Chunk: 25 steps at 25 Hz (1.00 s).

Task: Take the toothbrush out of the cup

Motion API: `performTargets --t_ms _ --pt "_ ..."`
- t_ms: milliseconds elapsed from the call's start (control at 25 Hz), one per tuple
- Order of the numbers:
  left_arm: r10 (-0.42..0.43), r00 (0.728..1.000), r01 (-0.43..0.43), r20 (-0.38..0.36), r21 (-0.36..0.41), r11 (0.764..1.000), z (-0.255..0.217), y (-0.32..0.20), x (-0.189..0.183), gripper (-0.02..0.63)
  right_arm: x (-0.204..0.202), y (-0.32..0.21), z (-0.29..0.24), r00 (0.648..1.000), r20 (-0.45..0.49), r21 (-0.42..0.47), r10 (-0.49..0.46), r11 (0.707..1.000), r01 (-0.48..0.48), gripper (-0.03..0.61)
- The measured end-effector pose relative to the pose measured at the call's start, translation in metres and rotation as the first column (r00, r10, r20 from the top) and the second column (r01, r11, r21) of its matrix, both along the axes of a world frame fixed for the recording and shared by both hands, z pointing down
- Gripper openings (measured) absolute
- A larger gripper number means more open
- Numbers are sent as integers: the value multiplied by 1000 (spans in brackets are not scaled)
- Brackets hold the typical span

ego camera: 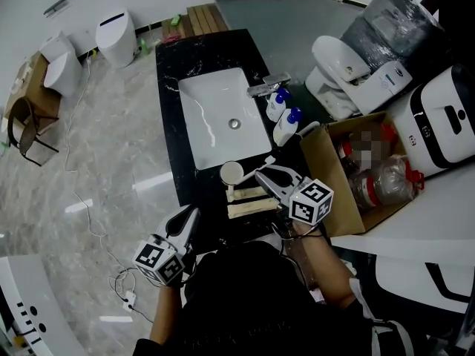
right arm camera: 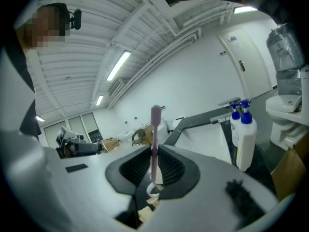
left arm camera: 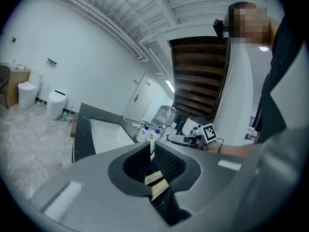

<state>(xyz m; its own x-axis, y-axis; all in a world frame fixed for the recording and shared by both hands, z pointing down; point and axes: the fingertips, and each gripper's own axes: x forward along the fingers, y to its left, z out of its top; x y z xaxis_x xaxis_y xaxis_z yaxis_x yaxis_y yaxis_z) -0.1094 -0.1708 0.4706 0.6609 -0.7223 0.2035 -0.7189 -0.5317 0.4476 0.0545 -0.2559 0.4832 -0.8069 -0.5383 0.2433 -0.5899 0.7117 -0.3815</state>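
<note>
The toothbrush (right arm camera: 155, 129) is a thin pinkish stick standing upright with its rounded end up. The right gripper (ego camera: 263, 175) has its jaws pressed onto the handle from both sides. Right under the jaws the white rim of the cup (right arm camera: 153, 191) shows, so the lower end looks to be at or just inside the cup's mouth; how deep it sits cannot be seen.

It should be very light and stiff, with a smooth, narrow plastic handle that could swivel or slip in a loose pinch. A hold low on the handle, well clear of the top end, seems best, with a straight upward lift so the light cup is not tipped.

In the head view the cup (ego camera: 231, 173) stands on the black counter (ego camera: 178, 65), with the sink (ego camera: 215, 117) at 12 o'clock from it. The soap bottles (ego camera: 286, 124) are at 1 o'clock and the pale wooden blocks (ego camera: 249, 202) at 5 o'clock. The right forearm reaches in from 5 o'clock, jaws pointing toward 10 o'clock. The left gripper (ego camera: 191, 215) hangs at 7 o'clock, apart from the cup, jaws drawn together on nothing
</note>
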Motion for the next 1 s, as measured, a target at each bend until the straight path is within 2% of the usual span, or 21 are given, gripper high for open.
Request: performTargets --t_ms 400,600,760,1000 --pt "25 1000 -25 5 5 1000 0 6 4 35 6 19 2 1000 -8 -11 -8 1000 8 57" --pt "38 999 -38 -22 5 999 -2 11 10 35 4 35 10 999 -39 -17 -29 999 29 57" --pt "42 999 -42 8 -4 999 1 14 8 35 2 49 19 996 -71 -28 -51 998 49 57" --pt "53 999 -53 4 1 999 1 18 9 35 3 66 30 993 -101 -47 -68 997 63 57"
